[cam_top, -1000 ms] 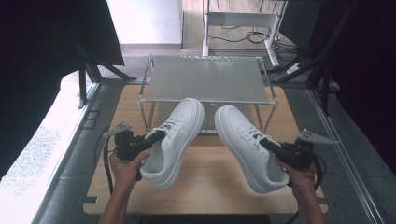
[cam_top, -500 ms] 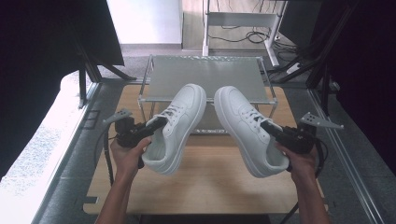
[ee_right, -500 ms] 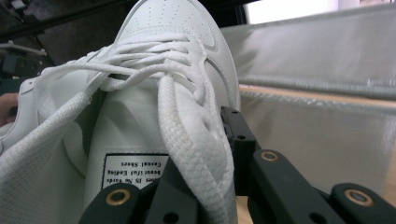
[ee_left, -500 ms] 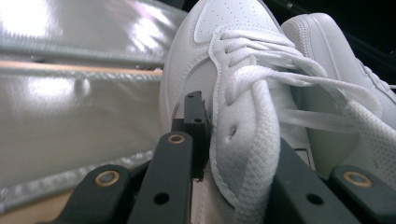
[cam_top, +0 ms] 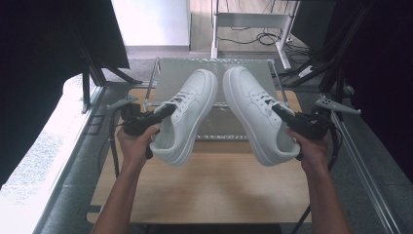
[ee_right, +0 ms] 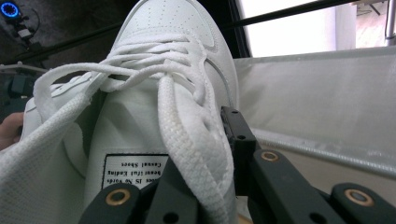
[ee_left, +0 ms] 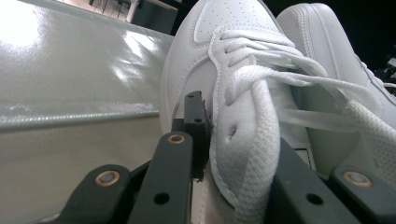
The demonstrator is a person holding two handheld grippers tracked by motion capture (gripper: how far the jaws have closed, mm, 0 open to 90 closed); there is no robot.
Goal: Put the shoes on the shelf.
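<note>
Two white leather lace-up sneakers, left sneaker (cam_top: 187, 114) and right sneaker (cam_top: 258, 114), each clamped at its collar by left gripper (cam_top: 163, 113) and right gripper (cam_top: 280, 113)

Two grippers — left gripper (cam_top: 163, 113), right gripper (cam_top: 281, 112) — each clamp a white sneaker

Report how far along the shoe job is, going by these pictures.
Done: both picked up, the left gripper shut on the left shoe, the right gripper shut on the right shoe, at the collars. In hand: toes held over the rack shelf. Left, probably: set them down on it and let go.
</note>
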